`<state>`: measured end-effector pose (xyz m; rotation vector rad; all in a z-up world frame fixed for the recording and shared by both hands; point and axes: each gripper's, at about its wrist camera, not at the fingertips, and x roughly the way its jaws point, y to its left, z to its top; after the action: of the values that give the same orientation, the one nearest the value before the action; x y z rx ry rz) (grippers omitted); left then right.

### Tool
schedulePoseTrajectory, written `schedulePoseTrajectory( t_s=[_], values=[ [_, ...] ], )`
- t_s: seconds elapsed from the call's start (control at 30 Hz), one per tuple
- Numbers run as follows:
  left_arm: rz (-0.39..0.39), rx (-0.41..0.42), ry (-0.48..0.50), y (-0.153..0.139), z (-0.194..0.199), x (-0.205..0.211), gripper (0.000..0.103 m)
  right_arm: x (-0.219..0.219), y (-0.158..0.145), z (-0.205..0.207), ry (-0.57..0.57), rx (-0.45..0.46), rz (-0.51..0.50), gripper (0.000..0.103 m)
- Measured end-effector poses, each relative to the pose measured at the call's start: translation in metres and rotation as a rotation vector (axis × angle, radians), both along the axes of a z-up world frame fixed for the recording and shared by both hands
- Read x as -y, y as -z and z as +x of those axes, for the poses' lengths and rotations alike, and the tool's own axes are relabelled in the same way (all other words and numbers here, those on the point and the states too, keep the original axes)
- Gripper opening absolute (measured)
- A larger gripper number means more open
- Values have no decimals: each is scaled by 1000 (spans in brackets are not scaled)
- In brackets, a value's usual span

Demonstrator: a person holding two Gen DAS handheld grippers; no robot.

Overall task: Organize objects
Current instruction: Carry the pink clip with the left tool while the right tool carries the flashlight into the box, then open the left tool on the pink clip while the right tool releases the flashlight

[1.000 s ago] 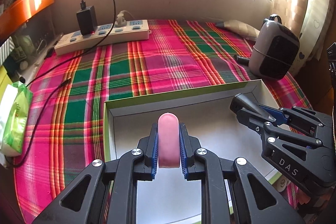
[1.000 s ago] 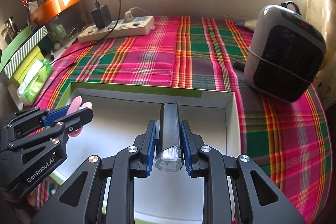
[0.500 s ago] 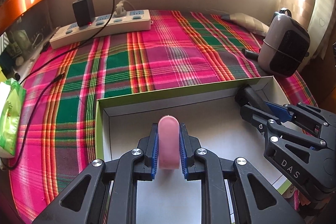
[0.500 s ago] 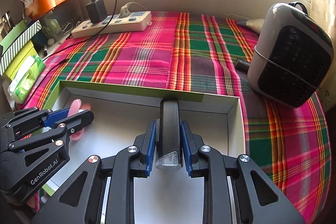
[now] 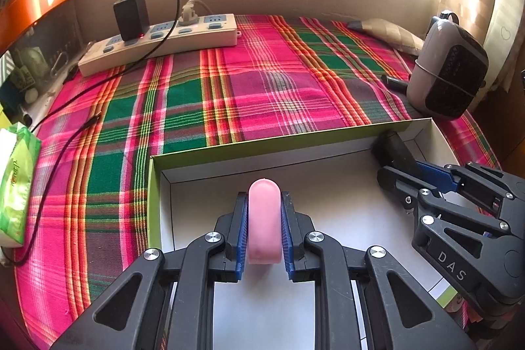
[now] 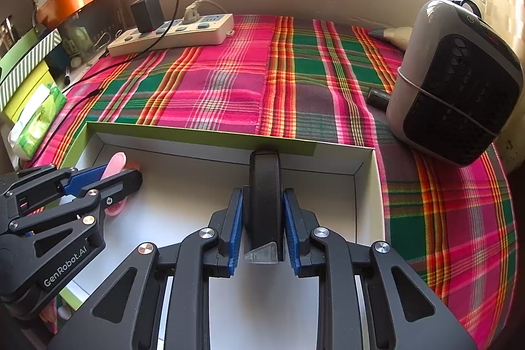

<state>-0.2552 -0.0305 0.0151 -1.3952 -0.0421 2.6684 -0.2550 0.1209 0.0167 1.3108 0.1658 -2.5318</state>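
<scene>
A shallow box [image 5: 262,143] with a green rim and white floor lies on the plaid cloth; its far wall shows in the right wrist view [image 6: 203,133]. My left gripper [image 5: 264,202] is shut on a pink rounded object [image 5: 264,218], held low over the box's left part. In the right wrist view the left gripper [image 6: 124,176] and pink object [image 6: 116,161] show at the left. My right gripper [image 6: 264,195] is shut on a black bar-shaped object [image 6: 264,202] with a clear end, near the box's far right corner. In the left wrist view the right gripper [image 5: 390,159] holds the black object [image 5: 393,150].
A white power strip [image 5: 164,38] with a black charger [image 5: 129,15] and cable lies at the back left. A grey fan heater [image 6: 456,81] stands right of the box. A green tissue pack [image 5: 14,182] lies at the left edge. A beige object [image 5: 384,30] lies at the back right.
Both grippers have moved down and forward into the box with their objects. The black object has tipped flatter, towards the far right corner.
</scene>
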Motion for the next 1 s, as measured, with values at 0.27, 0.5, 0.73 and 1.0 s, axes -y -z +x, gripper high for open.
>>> schedulePoseTrajectory(
  t_s=[0.27,0.5,0.73,1.0],
  values=[
    [-6,-2,13,0,1,-3,26,0,0,0,3,-4,-1,34],
    [-10,-11,-4,-4,7,-2,37,-2,-5,4,6,-14,-2,38],
    [-1,-19,-23,-9,19,5,38,-3,-10,14,11,-29,-4,38],
    [4,-58,-28,-21,42,9,38,-6,-19,33,18,-51,-14,38]
  ],
)
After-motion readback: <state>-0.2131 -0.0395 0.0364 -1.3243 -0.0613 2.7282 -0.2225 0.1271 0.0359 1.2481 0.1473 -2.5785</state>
